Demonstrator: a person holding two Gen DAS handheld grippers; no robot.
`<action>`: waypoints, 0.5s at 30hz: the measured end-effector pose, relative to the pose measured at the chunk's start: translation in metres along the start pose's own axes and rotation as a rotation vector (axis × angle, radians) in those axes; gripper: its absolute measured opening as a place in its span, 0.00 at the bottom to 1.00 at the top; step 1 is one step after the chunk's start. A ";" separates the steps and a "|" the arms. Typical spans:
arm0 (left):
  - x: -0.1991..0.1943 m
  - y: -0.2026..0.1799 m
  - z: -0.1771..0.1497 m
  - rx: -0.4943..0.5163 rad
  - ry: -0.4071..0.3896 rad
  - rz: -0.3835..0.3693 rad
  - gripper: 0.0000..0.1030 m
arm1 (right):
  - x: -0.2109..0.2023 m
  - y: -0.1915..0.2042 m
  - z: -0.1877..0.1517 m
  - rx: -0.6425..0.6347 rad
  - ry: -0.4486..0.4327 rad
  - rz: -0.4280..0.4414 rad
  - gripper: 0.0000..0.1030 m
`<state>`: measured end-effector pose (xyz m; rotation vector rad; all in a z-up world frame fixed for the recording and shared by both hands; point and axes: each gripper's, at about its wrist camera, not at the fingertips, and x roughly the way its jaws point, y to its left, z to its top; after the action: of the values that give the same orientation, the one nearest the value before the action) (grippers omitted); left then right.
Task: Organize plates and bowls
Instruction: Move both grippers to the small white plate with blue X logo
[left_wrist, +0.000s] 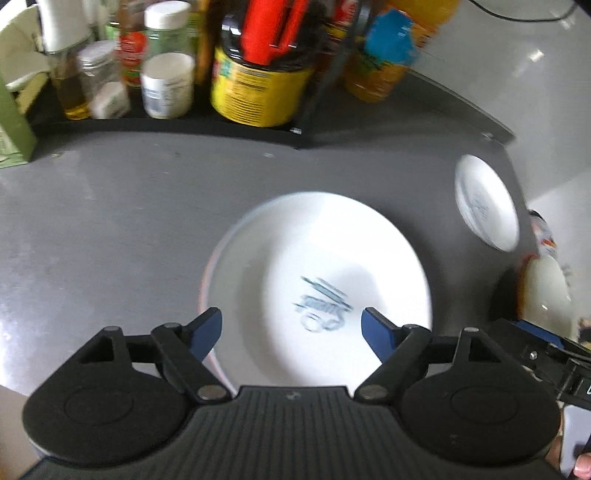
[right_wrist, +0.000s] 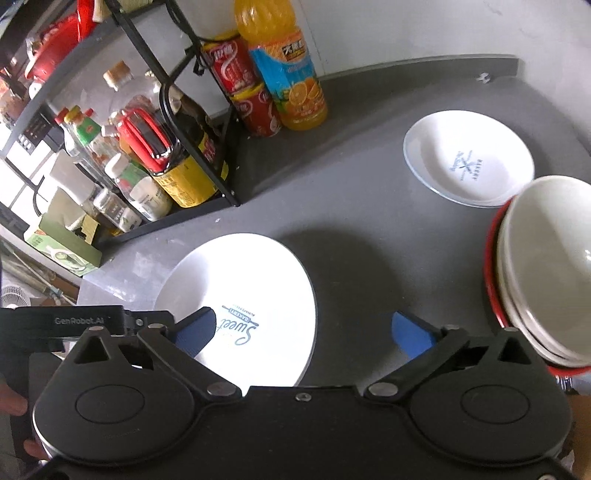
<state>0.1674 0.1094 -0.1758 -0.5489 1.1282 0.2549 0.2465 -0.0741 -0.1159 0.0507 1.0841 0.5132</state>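
The left hand-held gripper (left_wrist: 291, 326) hangs with its blue-tipped fingers spread wide and empty above the near edge of a large white plate (left_wrist: 317, 291) lying flat on the grey table (left_wrist: 110, 221); the print in the plate's middle is blurred there. The right hand-held gripper (right_wrist: 303, 330) is likewise wide open and holds nothing, its left finger over the same large white plate (right_wrist: 240, 306), whose print reads "Sweet" and "BAKERY". The black housing at the left of that view carries "GenRobot.AI".

Far right on the table lies a smaller white plate (right_wrist: 469, 158), well apart from the large one, printed "BAKERY" with a crossed emblem. Just near of it, at the right edge, stands a stack of white bowls (right_wrist: 546, 266) nested in a red-rimmed one. At the far left a black wire rack (right_wrist: 192, 122) holds jars and bottles; beside it stand two stacked red cans (right_wrist: 243, 88) and an orange juice bottle (right_wrist: 288, 70) with Chinese characters.
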 end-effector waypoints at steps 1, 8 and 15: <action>-0.001 -0.004 -0.002 0.008 0.005 -0.015 0.80 | -0.003 -0.001 -0.001 0.005 -0.003 -0.003 1.00; -0.009 -0.028 -0.003 0.057 -0.003 -0.055 0.84 | -0.027 -0.006 -0.004 0.029 -0.035 -0.021 1.00; -0.014 -0.047 0.004 0.048 -0.008 -0.074 0.84 | -0.044 -0.021 0.013 0.045 -0.065 -0.026 1.00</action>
<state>0.1861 0.0733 -0.1490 -0.5450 1.1011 0.1655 0.2488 -0.1086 -0.0790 0.0920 1.0318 0.4603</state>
